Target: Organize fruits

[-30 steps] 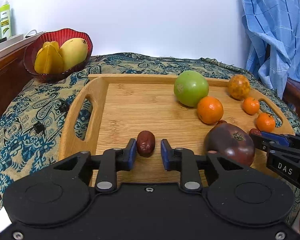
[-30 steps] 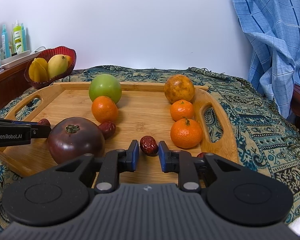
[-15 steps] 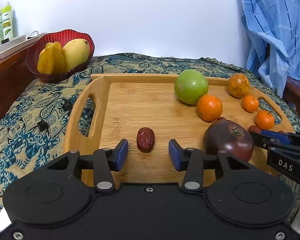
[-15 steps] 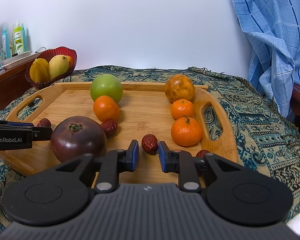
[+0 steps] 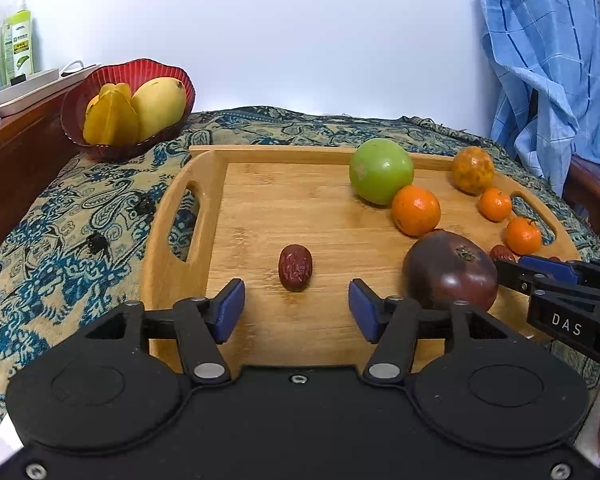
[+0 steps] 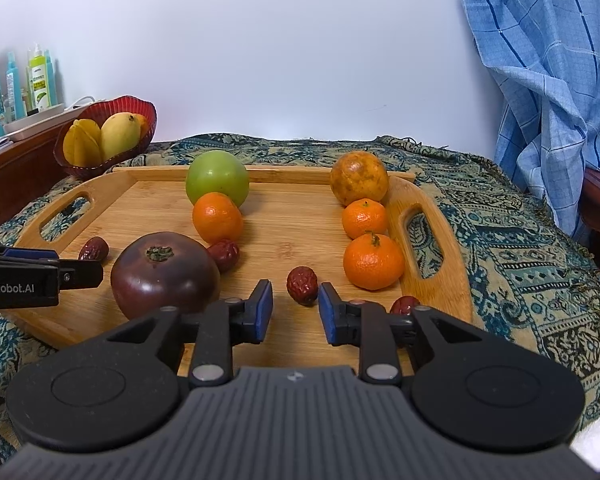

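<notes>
Plainly, the largest risk is being posed by the dark purple fruit [image 6: 165, 274]: it is sitting on the wooden tray [image 5: 300, 200] between the two grippers, and a nudge from either one could set it rolling into the orange [image 6: 217, 217] and green fruit [image 6: 217, 184] behind it. Two tangerines [image 6: 373, 261] and a mottled orange fruit [image 6: 359, 178] are being lined up along the tray's right edge, and could be rolled out of line by a careless sweep.

The left gripper [image 5: 296, 308] is being held with its jaws wide apart and gripping nothing, a red date [image 5: 295, 267] lying free on the wood just ahead of them. The right gripper [image 6: 294, 306] is being held with jaws parted narrowly on either side of another date [image 6: 302, 285], seemingly without touching it; being small and wrinkled, it could be flicked aside if the jaws are closed off-centre.

The tray is resting on a patterned blue cloth [image 5: 80, 220], soft enough to let it rock. A red bowl [image 5: 128, 108] of yellow fruit is standing behind, and a blue towel [image 6: 548, 80] is hanging at right.
</notes>
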The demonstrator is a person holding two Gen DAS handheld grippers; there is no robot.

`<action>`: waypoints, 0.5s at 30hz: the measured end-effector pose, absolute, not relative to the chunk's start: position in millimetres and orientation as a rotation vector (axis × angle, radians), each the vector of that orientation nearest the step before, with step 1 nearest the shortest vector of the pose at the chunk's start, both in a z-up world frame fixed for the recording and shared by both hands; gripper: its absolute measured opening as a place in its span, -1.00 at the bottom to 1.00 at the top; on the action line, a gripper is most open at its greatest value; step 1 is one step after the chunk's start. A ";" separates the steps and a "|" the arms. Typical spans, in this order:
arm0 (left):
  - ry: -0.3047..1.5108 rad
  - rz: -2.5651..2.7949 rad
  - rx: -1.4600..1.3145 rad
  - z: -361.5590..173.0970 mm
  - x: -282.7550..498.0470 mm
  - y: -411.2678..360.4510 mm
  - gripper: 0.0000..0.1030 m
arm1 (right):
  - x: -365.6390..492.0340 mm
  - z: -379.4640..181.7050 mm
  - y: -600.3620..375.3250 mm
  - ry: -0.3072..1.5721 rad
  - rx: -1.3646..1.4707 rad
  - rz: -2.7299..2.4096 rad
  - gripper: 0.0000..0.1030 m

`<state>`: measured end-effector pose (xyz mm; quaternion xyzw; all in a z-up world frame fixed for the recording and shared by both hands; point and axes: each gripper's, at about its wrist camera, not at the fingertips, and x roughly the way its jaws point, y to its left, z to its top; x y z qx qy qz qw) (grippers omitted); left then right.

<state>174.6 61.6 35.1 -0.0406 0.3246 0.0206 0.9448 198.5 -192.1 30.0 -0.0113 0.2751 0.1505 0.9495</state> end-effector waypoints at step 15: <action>0.624 0.018 -0.077 54.9 143.2 56.4 0.44 | 171.3 46.4 -194.7 0.516 -0.045 0.309 0.24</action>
